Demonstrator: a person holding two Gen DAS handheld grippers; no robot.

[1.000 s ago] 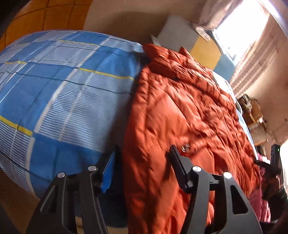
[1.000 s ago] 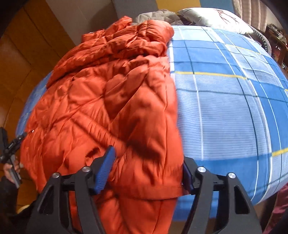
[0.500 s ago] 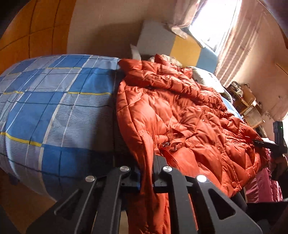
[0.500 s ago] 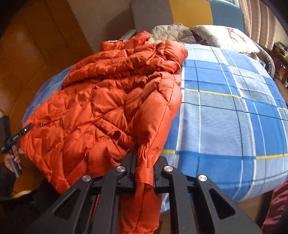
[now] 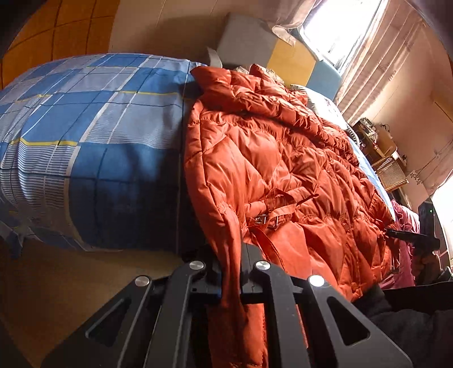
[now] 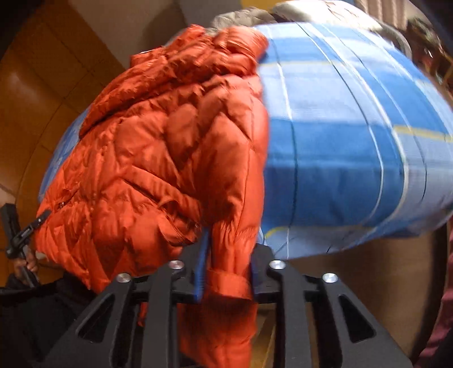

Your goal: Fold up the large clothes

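The left gripper (image 5: 230, 278) is clamped tight on a thin fold at the hem of the orange quilted jacket (image 5: 269, 158), the cloth hanging down between its jaws; the right gripper (image 6: 226, 271) has just been opening its jaws, and a thick cuffed sleeve end (image 6: 228, 283) sits between the blue pads (image 6: 201, 269), filling the gap, though the blurred picture leaves the pressure unclear; beyond both tools the jacket lies spread over the near edge of a bed with a blue checked cover (image 5: 85, 127), a belt buckle (image 5: 262, 219) showing on its front; farther off, the jacket's bunched collar end reaches toward a pillow (image 5: 325, 102) and a grey, yellow and blue headboard (image 5: 283, 56); a curtained window (image 5: 348, 25) glows behind.
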